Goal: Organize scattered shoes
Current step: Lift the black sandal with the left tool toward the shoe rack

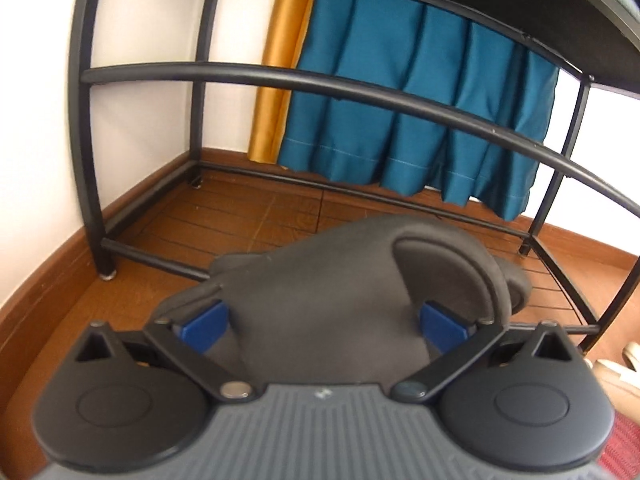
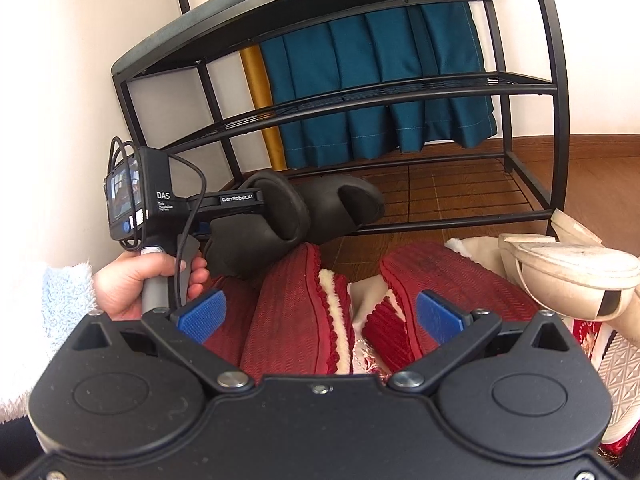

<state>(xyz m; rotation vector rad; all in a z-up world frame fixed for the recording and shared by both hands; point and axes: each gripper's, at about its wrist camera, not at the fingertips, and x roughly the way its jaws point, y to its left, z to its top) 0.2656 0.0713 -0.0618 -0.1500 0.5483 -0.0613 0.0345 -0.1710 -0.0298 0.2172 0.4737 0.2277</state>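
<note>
Before rack's (image 2: pixel 532 212) front rail, grey slipper (image 1: pixel 332 280) (jaws clamped).

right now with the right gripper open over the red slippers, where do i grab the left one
Take the left red slipper across its ribbed upper, behind the fleece-trimmed opening, coming straight down from above. It lies flat on the floor with its top facing up, and the open right gripper already straddles that area; its pads would close on the two sides.
</note>
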